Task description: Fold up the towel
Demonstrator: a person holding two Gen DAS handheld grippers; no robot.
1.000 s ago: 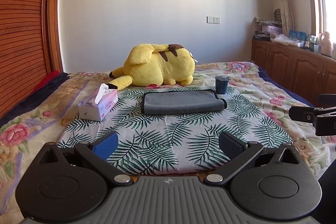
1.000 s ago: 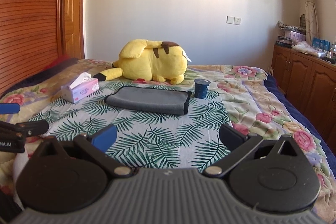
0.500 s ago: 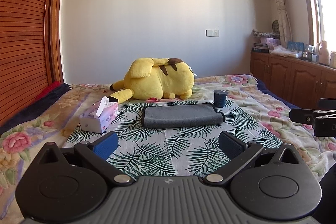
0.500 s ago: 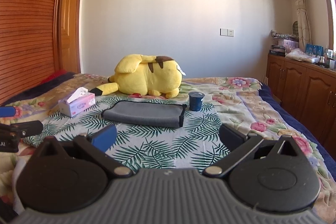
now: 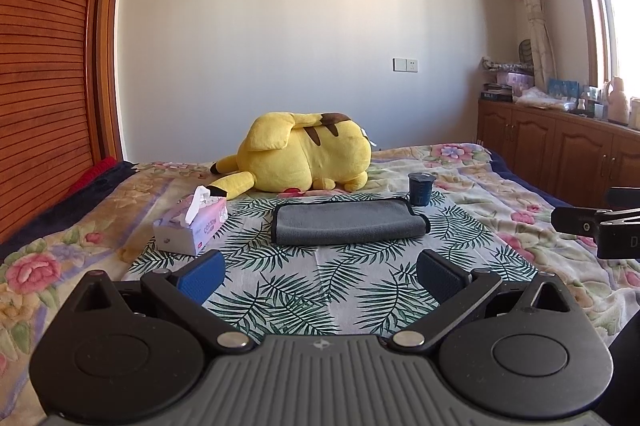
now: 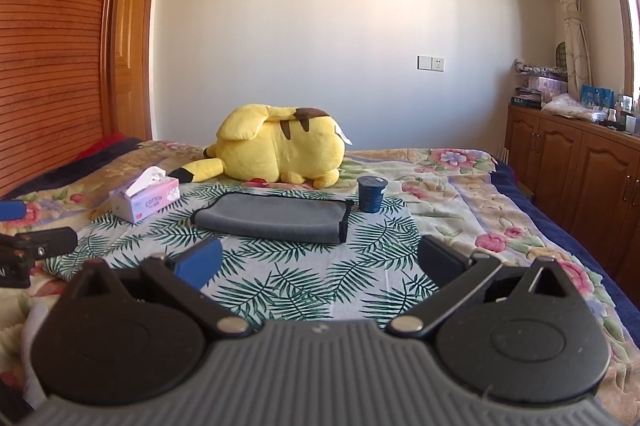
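Observation:
A grey towel [image 5: 347, 224] lies folded flat on a palm-leaf cloth [image 5: 320, 290] on the bed; it also shows in the right wrist view [image 6: 276, 217]. My left gripper [image 5: 320, 272] is open and empty, held well short of the towel. My right gripper [image 6: 318, 260] is open and empty, also well back from the towel. Each gripper shows at the edge of the other's view: the right one [image 5: 592, 222] and the left one [image 6: 36, 244].
A yellow plush toy [image 5: 304, 156] lies behind the towel. A tissue box [image 5: 192, 228] stands to its left and a dark blue cup [image 5: 420, 188] at its right far corner. A wooden wardrobe [image 5: 48, 66] is on the left, cabinets [image 5: 560, 154] on the right.
Both cameras have tilted up and drawn back a little, so the towel sits lower and farther in view. Both grippers stay open and empty.

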